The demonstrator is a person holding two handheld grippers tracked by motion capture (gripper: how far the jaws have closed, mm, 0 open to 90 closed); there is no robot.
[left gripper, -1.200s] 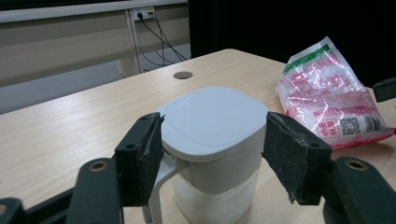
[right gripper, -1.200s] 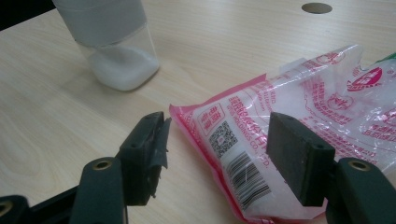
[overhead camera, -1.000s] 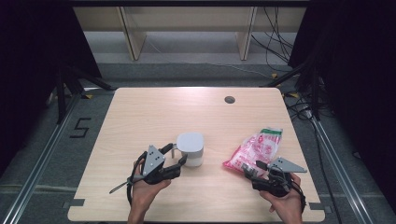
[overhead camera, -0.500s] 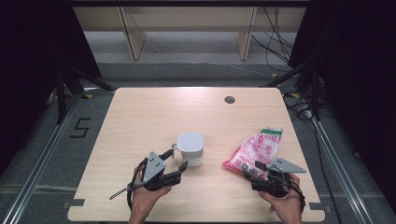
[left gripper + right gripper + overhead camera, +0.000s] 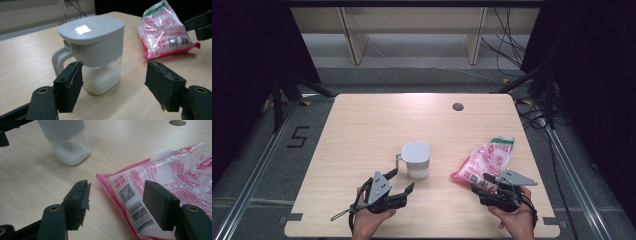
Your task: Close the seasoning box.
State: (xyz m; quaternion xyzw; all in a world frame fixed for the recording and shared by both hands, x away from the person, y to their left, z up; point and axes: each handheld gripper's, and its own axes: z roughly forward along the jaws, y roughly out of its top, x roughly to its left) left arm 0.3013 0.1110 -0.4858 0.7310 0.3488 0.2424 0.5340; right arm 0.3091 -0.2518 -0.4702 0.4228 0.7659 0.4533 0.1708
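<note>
A white lidded jug (image 5: pixel 416 159) with a side handle and white powder in its clear base stands mid-table. My left gripper (image 5: pixel 406 190) sits just short of it toward the near edge. In the left gripper view the jug (image 5: pixel 92 50) stands ahead of the left gripper (image 5: pixel 115 72), whose jaws have just been opening, with nothing between them. A pink printed bag (image 5: pixel 486 162) lies to the right. My right gripper (image 5: pixel 484 181) is open at the bag's near end. In the right gripper view the bag (image 5: pixel 175 175) has its barcode corner between the jaws of the right gripper (image 5: pixel 116 187).
The wooden table (image 5: pixel 362 130) has a round cable hole (image 5: pixel 457 106) near its far edge. Wooden shelving (image 5: pixel 412 30) stands beyond the table, with cables on the floor at the back right. Dark stands flank both sides.
My left gripper has drawn back from the jug's handle toward the near edge and sunk lower. Its jaws stand wider. The right gripper, the bag and the jug have kept still.
</note>
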